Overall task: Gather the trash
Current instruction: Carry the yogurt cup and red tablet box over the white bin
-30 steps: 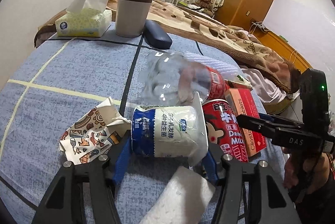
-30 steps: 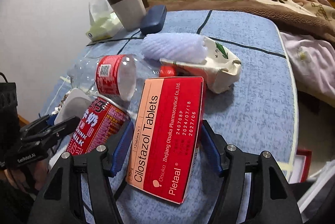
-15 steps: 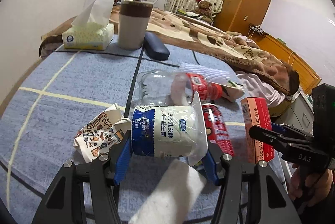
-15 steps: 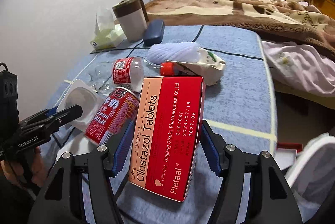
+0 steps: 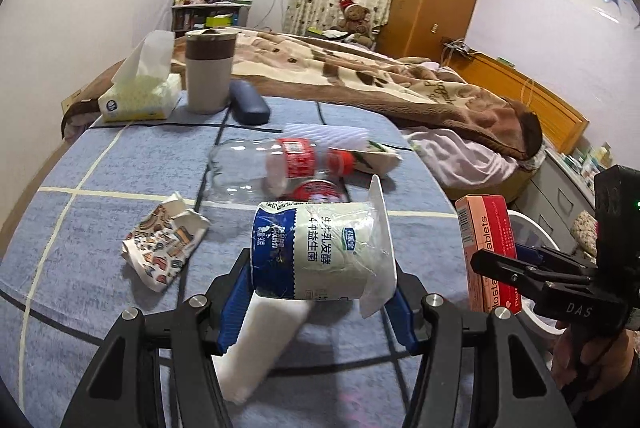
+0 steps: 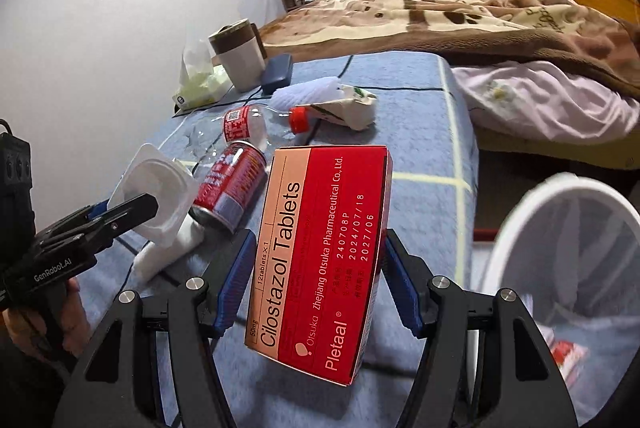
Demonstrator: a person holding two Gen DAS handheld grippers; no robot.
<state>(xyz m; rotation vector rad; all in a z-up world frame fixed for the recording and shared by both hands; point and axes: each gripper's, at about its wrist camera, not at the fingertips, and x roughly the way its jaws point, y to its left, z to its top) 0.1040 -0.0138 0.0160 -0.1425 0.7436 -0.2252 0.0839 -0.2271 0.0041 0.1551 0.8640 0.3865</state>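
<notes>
My left gripper point(image 5: 320, 292) is shut on a white and blue yogurt cup point(image 5: 320, 252) and holds it above the blue table point(image 5: 120, 164). My right gripper point(image 6: 316, 276) is shut on a red tablet box point(image 6: 320, 260), lifted off the table near a white trash bin point(image 6: 568, 268) at the right. On the table lie a clear plastic bottle point(image 5: 272, 164), a red milk can point(image 6: 232, 184), a crumpled patterned paper cup point(image 5: 164, 244), a white paper roll point(image 5: 256, 348) and a white carton point(image 6: 344, 106). The tablet box also shows in the left wrist view point(image 5: 488, 252).
A tissue box point(image 5: 140, 96), a grey and brown canister point(image 5: 208, 72) and a dark blue case point(image 5: 248, 106) stand at the table's far edge. A bed with a brown blanket point(image 5: 380, 84) lies beyond. The table's right edge drops to the floor beside the bin.
Both grippers have risen and pulled back from the table with their loads. The right gripper has swung right, and the white bin has come into its view.
</notes>
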